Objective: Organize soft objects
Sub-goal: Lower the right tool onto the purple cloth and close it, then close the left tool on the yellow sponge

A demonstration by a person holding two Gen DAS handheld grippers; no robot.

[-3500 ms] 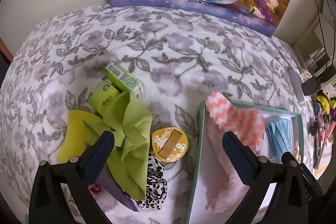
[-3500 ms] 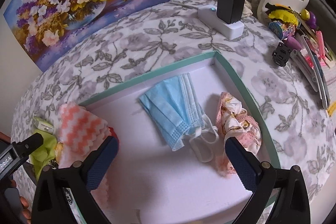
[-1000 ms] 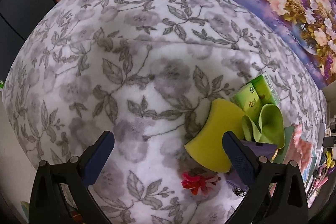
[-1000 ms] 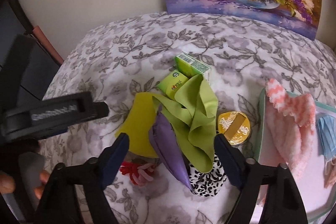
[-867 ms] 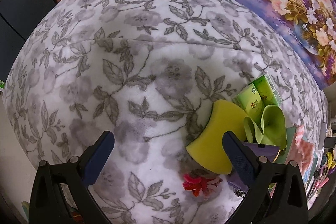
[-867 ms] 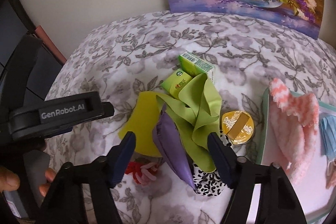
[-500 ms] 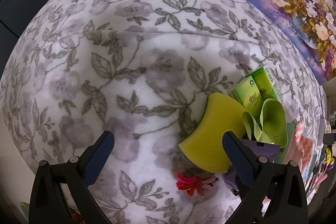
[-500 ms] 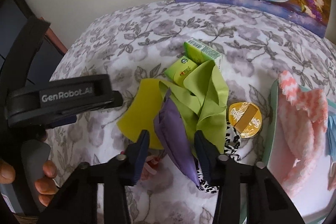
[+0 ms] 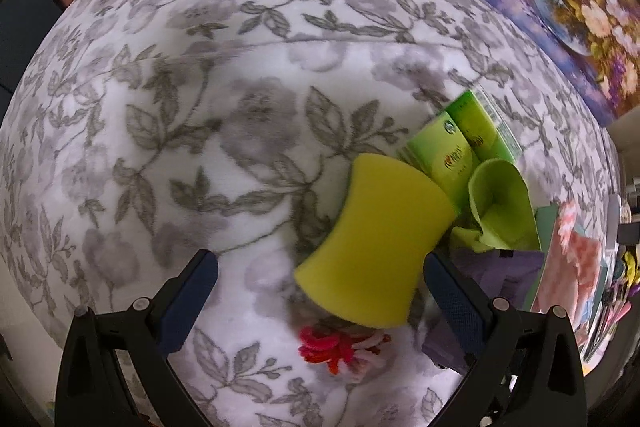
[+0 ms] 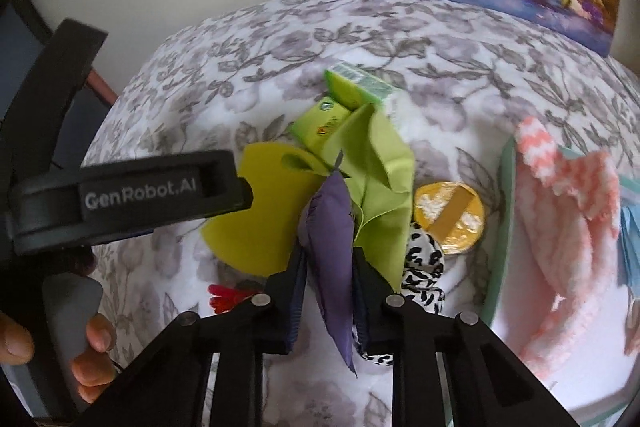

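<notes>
Far left: left gripper with jaws spread wide, holding nothing. Hangs over the flowery table, right above a yellow sponge. Little red hair tie at 6 o'clock of the sponge, close to it.

In the middle: right gripper with jaws squeezed tight on a purple cloth. Long and thin, running from 12 o'clock to 6 o'clock, straight along the jaws. Loose end hanging down at 6 o'clock. Clearly the nearer hand for this one.

Touching the top of the purple cloth, at 1 o'clock: a green cloth, folded over. Might get pulled along too, so probably best lifted slowly. Green boxes at 12 o'clock, behind it. Black and white scrunchie just beside the right jaw, and a gold lid next to that.

Far right, at 3 o'clock: a tray with a fluffy pink sock draped over its rim. Likely the home for the purple cloth. Scrunchie and gold lid sit between, so probably up and over.
</notes>
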